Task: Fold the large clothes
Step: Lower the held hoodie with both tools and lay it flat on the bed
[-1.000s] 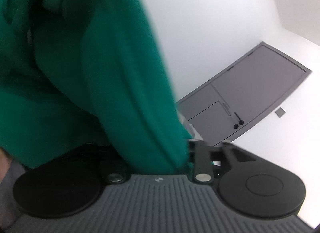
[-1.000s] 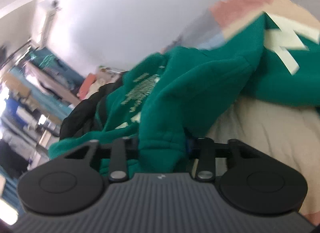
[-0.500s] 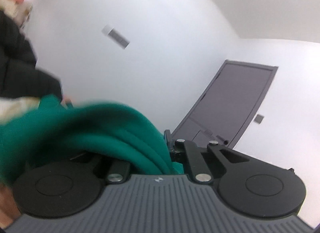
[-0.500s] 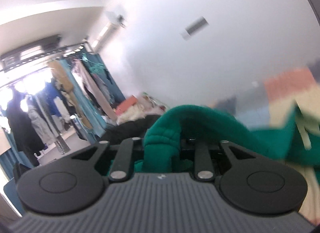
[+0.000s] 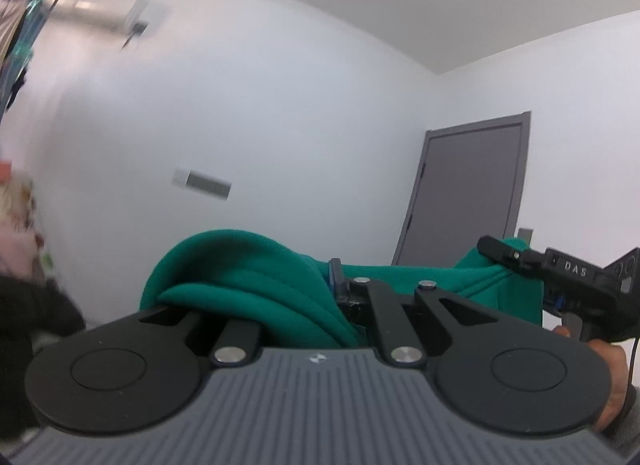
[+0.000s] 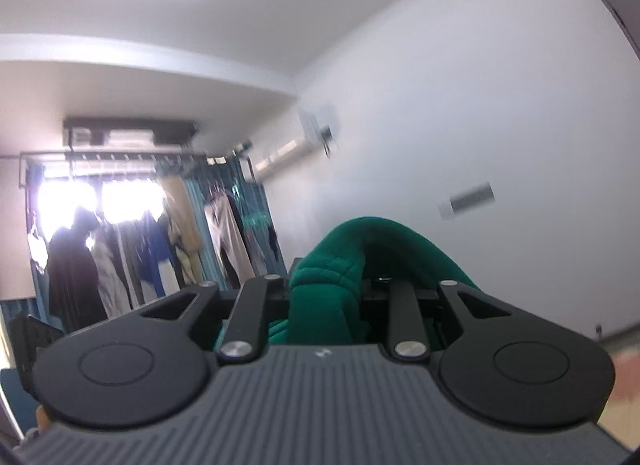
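A green sweatshirt is held up in the air between both grippers. My left gripper is shut on a bunched fold of it, and the cloth drapes over the fingers. My right gripper is shut on a thick ribbed edge of the same sweatshirt. In the left wrist view the right gripper shows at the right edge, level with the left one, with the green cloth stretched between them. Both cameras point up at the walls; the rest of the garment hangs out of view.
A white wall with a grey door and a wall switch panel faces the left gripper. A rack of hanging clothes by a bright window stands far left in the right wrist view. An air conditioner is on the wall.
Both grippers have swung upward with the sweatshirt. The bed and the garment's body have dropped out of view, and walls and ceiling now fill both views. The right gripper has come into the left view.
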Motion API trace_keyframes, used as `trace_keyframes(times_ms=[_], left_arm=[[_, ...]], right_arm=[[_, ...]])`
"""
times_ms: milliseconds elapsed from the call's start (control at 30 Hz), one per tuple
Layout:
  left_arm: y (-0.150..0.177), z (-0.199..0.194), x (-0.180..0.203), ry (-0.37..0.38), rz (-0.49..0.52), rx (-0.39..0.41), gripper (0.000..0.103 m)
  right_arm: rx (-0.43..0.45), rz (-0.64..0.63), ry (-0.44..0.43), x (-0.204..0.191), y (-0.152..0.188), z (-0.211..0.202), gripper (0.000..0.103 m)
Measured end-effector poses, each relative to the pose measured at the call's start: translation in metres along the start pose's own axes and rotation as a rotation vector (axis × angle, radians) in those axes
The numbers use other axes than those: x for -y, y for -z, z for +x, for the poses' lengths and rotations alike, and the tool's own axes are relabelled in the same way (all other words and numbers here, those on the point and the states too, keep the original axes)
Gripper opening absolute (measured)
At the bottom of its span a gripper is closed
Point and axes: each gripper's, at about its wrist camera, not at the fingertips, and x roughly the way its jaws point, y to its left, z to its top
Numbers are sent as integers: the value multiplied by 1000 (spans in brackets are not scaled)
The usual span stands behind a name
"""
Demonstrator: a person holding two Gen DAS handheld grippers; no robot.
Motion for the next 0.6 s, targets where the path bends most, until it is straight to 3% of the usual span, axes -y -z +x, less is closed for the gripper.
trace_keyframes(times_ms=[33,167,300,400,467,600], left_arm=[[-22,-9,2,3,5,6,11],[-93,29,6,12,27,24,12],[-109,90,-7,16,27,9,12],[-79,150,-37,17,6,-48,14],[-43,186,-59,8,-5,-85,14],[48,257,-108,-18,-33,-158,14]], right_arm=[[14,-3,-7,-4,-15,3,26],[36,-33,7,-18,-68,21,26],[43,-104,63,-18,-88,49,26],[7,-120,128,0,-79,76,26],[-18,-99,165,25,-63,97,26],[-34,-142,268,83,7,132,26]])
